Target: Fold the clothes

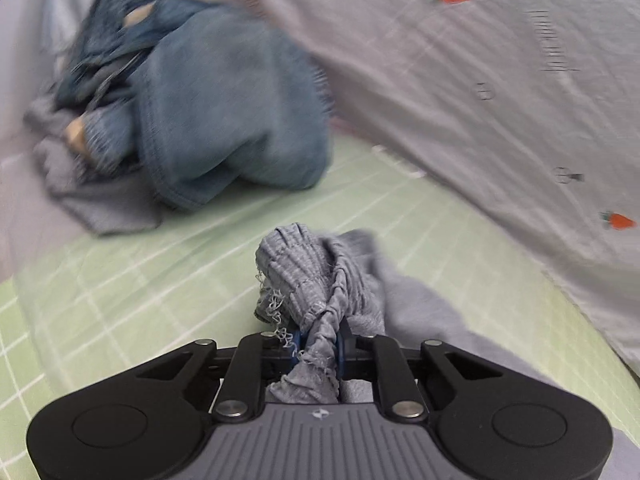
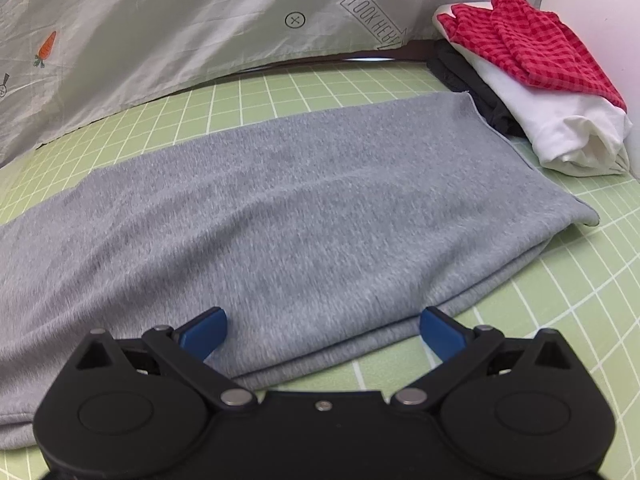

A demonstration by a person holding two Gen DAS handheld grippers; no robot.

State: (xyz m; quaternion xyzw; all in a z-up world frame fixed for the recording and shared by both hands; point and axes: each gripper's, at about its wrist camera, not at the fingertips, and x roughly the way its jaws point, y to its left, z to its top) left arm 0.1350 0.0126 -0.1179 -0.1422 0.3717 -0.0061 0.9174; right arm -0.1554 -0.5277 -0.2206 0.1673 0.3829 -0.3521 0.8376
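While your left gripper (image 1: 318, 346) pinches the bunched gray cloth (image 1: 316, 276), jeans pile (image 1: 224, 120) upper left, your right gripper (image 2: 322, 330) spread wide over it, red checked cloth (image 2: 532, 44) upper right.

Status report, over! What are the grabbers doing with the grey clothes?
Left gripper shut on grey garment. Right gripper open over it. Jeans pile beyond, nothing blocking.

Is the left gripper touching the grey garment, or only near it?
Touching. In the left wrist view the left gripper is shut on a bunched, ribbed edge of the grey garment, with the fabric squeezed between its blue pads.
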